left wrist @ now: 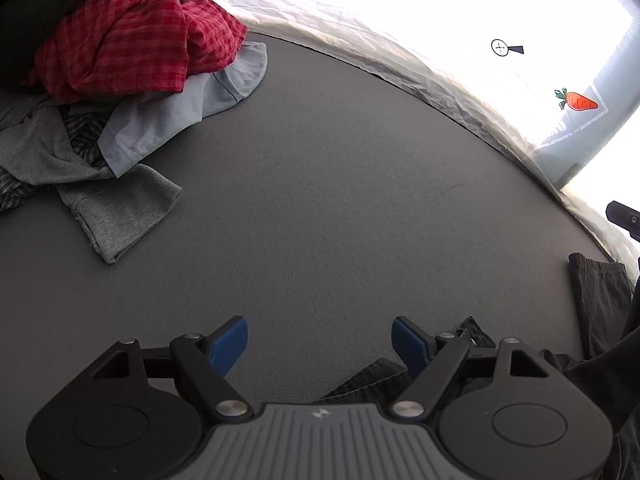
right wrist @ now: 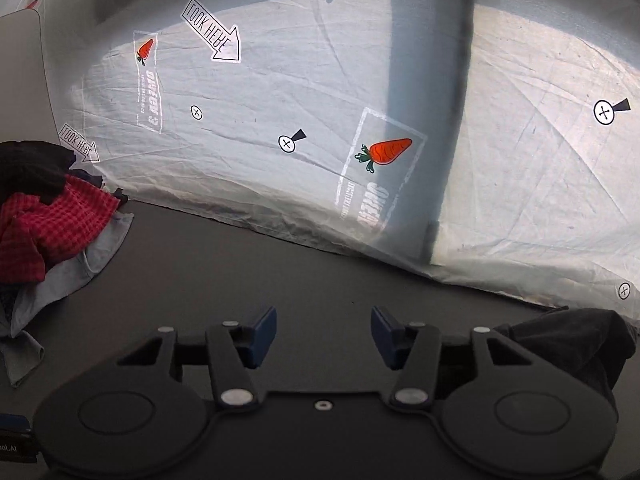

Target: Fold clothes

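Both grippers hang with fingers spread wide and nothing between them. Ahead and to the left of the left gripper (left wrist: 319, 346) sits a rumpled heap of clothes (left wrist: 120, 80): a red checked shirt (left wrist: 132, 40) on top, a pale blue garment (left wrist: 180, 108) and a grey one (left wrist: 116, 208) spilling out beneath. Dark cloth (left wrist: 600, 300) lies just right of that gripper; a dark bundle (right wrist: 568, 344) lies close right of the right gripper (right wrist: 324, 336). The grey table (left wrist: 340, 200) ahead is bare. This fits either just having put a piece down or being about to fetch one.
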Action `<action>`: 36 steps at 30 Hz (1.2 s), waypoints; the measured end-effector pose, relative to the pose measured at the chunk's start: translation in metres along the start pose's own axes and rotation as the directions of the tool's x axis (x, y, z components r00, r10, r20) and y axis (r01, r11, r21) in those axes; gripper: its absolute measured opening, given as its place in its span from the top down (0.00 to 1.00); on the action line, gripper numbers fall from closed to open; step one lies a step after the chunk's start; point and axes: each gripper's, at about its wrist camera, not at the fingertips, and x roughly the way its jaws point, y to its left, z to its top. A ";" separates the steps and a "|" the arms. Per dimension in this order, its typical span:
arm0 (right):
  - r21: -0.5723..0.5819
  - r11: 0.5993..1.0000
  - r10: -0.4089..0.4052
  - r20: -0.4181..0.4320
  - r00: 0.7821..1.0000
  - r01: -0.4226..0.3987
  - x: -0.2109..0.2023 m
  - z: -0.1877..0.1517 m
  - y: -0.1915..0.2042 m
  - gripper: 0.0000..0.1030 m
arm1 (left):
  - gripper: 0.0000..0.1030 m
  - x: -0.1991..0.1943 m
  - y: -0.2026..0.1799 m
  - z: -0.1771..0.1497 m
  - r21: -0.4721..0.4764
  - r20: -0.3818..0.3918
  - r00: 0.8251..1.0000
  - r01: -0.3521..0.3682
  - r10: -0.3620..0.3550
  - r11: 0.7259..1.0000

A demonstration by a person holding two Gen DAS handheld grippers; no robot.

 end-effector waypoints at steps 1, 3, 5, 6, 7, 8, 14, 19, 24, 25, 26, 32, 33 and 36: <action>-0.007 1.000 -0.029 -0.014 0.999 0.029 0.006 -0.002 -0.002 0.50 | 0.22 0.002 -0.001 0.001 0.006 -0.003 1.000 0.002 -0.002 1.000; -0.023 0.995 -0.093 -0.039 0.995 0.092 0.013 -0.004 -0.011 0.50 | 0.22 0.006 -0.002 0.002 0.018 -0.012 1.000 0.006 -0.006 1.000; -0.049 0.982 -0.184 -0.087 0.979 0.181 0.019 -0.008 -0.033 0.49 | 0.22 0.010 -0.005 0.002 0.027 -0.024 1.000 0.008 -0.008 1.000; -0.065 0.972 -0.233 -0.114 0.966 0.227 0.022 -0.011 -0.046 0.49 | 0.22 0.013 -0.007 0.002 0.033 -0.032 0.999 0.010 -0.009 0.999; -0.070 0.963 -0.269 -0.149 0.952 0.261 0.025 -0.014 -0.058 0.49 | 0.22 0.015 -0.009 0.001 0.039 -0.038 0.999 0.012 -0.011 0.999; -0.066 0.956 -0.293 -0.190 0.937 0.285 0.028 -0.017 -0.070 0.50 | 0.22 0.017 -0.012 0.001 0.044 -0.043 0.999 0.014 -0.012 0.999; 0.057 0.953 -0.279 -0.217 0.935 0.298 0.017 -0.015 -0.106 0.54 | 0.22 0.022 -0.025 -0.002 0.064 -0.061 0.998 0.023 -0.020 0.998; 0.186 0.947 -0.232 -0.173 0.957 0.263 -0.002 -0.008 -0.127 0.50 | 0.22 0.025 -0.033 -0.008 0.085 -0.082 0.997 0.020 -0.013 0.996; 0.182 0.956 -0.194 -0.190 0.962 0.229 0.015 0.011 -0.137 0.39 | 0.22 0.030 -0.038 -0.012 0.096 -0.101 0.995 0.015 -0.005 0.995; 0.161 0.962 -0.182 -0.226 0.957 0.221 0.025 0.011 -0.137 0.37 | 0.22 0.031 -0.039 -0.013 0.099 -0.101 0.995 0.015 -0.005 0.995; 0.164 0.964 -0.161 -0.261 0.952 0.208 0.034 0.009 -0.138 0.37 | 0.22 0.032 -0.040 -0.013 0.102 -0.101 0.995 0.016 -0.006 0.995; 0.119 0.982 -0.085 -0.421 0.903 0.148 0.098 -0.038 -0.115 0.42 | 0.22 0.037 -0.040 -0.009 0.095 -0.116 0.993 0.024 -0.013 0.995; 0.095 0.985 -0.089 -0.443 0.892 0.145 0.107 -0.044 -0.111 0.43 | 0.22 0.038 -0.040 -0.009 0.093 -0.119 0.993 0.024 -0.012 0.995; 0.078 0.989 -0.078 -0.469 0.880 0.129 0.117 -0.053 -0.104 0.43 | 0.21 0.040 -0.038 -0.008 0.082 -0.133 0.991 0.023 -0.012 0.996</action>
